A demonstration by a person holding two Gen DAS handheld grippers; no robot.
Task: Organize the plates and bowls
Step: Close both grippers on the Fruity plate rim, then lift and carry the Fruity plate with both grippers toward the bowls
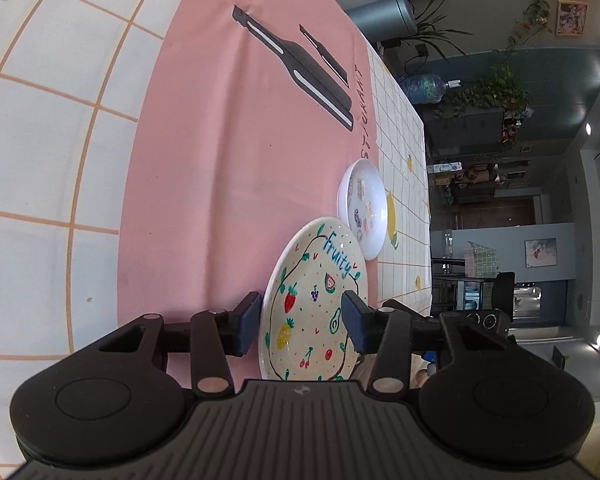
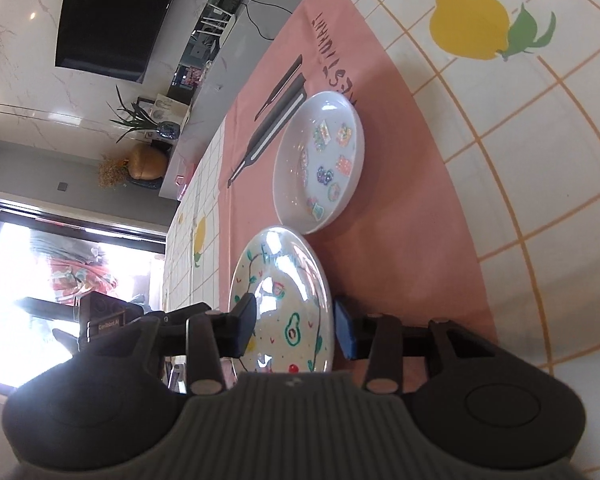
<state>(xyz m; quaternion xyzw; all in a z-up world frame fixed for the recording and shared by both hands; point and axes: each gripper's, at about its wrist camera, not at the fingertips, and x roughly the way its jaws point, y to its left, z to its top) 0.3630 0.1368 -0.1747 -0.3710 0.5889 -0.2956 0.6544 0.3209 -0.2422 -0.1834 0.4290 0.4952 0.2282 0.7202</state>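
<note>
On the pink mat [image 1: 220, 168], both tools straddling the fruit plate [image 1: 312, 304] rim, apparently unpinched, white bowl [image 1: 364, 208] beside.

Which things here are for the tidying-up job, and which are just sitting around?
For the job:
- fruit plate, with both claws around it
- white sticker bowl
- left claw
- right claw

Just there:
- pink cloth
- lemon tablecloth
- houseplants
- television

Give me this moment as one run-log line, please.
step: grasp fruit plate | left claw: straddles rim, grip unclear | right claw: straddles rim, grip unclear | white bowl: beside, on pink mat
</note>
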